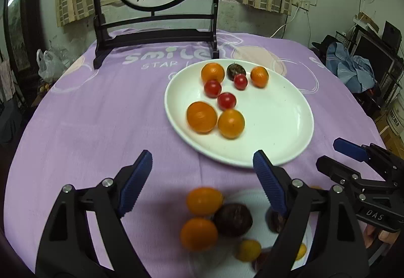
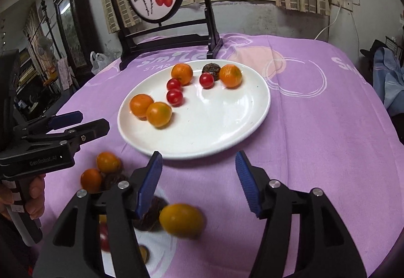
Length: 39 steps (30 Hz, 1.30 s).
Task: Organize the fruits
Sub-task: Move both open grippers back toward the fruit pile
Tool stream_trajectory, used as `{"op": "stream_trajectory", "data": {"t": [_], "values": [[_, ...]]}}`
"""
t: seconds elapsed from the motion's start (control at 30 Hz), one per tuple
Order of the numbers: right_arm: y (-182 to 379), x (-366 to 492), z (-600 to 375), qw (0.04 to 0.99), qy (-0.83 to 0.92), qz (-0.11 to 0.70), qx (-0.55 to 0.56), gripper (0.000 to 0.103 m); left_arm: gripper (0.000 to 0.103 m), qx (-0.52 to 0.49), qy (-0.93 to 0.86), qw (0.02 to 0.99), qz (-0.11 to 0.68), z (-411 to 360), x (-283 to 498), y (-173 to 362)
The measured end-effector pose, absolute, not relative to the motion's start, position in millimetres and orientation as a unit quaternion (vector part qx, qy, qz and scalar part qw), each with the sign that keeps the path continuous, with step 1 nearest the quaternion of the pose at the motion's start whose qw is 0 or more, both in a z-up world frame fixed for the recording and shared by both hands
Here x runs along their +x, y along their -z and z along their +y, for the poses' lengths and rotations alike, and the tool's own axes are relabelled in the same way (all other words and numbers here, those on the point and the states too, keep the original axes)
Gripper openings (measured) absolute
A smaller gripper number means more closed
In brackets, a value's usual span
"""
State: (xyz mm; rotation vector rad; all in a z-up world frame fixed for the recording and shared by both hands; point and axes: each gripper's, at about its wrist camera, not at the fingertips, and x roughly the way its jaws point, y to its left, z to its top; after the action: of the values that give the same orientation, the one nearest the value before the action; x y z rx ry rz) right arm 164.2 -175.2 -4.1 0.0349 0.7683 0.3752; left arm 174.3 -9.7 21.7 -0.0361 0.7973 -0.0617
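From the left wrist, the left tongs [image 1: 203, 172] stood spread and empty above the desk with its lilac printed cloth [image 1: 83, 126]; just beneath and between them lay small round orange citrus fruits [image 1: 199, 233] and a dark wrinkled purple fruit [image 1: 232, 219], while the large white oval ceramic plate [image 1: 285, 126], ahead and to their right, carried more oranges and glossy red cherry tomatoes [image 1: 226, 101]. From the right wrist, the right tongs [image 2: 198, 172] were likewise spread, pinching nothing, a yellow-orange fruit [image 2: 181, 220] loose below them. These fruits looked light, smooth and prone to rolling; the tomatoes seemed soft-skinned, best taken gently across their widest middle.
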Motion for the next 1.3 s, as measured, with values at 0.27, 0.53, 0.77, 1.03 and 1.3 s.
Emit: {"op": "stream_trajectory", "data": {"t": [0.27, 0.53, 0.77, 1.03, 1.3], "values": [[12, 122, -168, 0.901, -0.207, 0.379, -0.046, 0.062, 0.085, -0.035, 0.024, 0.917, 0.396, 10, 138, -7], [28, 77, -141, 0.865, -0.278, 0.401, -0.114, 0.06, 0.086, -0.061, 0.021, 0.909, 0.411, 29, 124, 12], [46, 79, -119, 0.85, -0.275, 0.421, -0.157, 0.042, 0.086, -0.07, 0.038, 0.908, 0.411, 31, 122, 14], [49, 83, -121, 0.851, -0.284, 0.421, -0.133, 0.026, 0.086, -0.06, 0.071, 0.902, 0.421, 15, 116, 16], [45, 90, -147, 0.866, -0.26, 0.417, -0.093, 0.026, 0.086, -0.024, 0.104, 0.903, 0.416, -12, 95, 9]]}}
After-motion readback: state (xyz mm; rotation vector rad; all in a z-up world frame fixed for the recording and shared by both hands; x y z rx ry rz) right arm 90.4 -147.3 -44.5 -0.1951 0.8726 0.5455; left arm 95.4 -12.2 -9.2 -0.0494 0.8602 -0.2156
